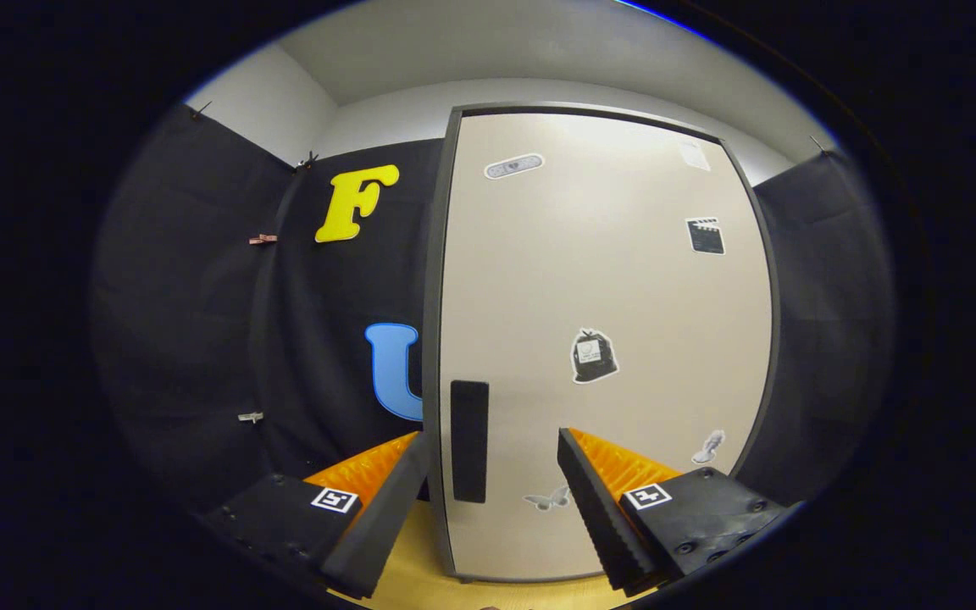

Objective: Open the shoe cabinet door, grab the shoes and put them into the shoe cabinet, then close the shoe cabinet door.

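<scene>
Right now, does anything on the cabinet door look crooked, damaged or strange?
Nothing stands out. The door sits shut and straight in its frame, its dark handle upright near the left edge. Several stickers dot it, all intact. The gripper is open, with the handle between its fingers.

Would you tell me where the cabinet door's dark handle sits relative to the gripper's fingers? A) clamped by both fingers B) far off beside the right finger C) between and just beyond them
C: the dark handle stands on the closed door beyond the open gripper, untouched.
</scene>
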### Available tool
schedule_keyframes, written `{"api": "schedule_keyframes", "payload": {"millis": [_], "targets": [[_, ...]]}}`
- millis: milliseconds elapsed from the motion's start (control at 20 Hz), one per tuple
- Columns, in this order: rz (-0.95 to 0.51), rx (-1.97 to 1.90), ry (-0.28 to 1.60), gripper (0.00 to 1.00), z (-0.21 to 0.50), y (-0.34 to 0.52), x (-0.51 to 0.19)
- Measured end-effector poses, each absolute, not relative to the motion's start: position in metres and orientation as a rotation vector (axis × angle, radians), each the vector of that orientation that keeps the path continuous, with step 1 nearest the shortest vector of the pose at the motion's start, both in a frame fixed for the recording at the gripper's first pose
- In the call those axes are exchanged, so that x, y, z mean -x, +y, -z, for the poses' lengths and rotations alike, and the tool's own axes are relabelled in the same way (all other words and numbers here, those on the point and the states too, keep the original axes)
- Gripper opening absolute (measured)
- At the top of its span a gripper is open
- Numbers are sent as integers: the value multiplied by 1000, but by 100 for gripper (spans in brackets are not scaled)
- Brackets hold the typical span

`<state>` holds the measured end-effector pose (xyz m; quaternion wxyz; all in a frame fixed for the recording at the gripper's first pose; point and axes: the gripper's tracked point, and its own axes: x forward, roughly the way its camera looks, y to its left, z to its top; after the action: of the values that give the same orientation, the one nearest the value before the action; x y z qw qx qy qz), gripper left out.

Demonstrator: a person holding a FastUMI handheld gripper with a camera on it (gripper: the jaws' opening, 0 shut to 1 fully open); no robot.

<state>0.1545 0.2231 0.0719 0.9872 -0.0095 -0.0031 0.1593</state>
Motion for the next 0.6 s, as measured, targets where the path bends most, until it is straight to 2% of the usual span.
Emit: {"api": "schedule_keyframes", "payload": {"millis": [300,600], "targets": [[-275,33,24,98,-53,245,-201],[-234,36,24,97,-46,249,-213]]}}
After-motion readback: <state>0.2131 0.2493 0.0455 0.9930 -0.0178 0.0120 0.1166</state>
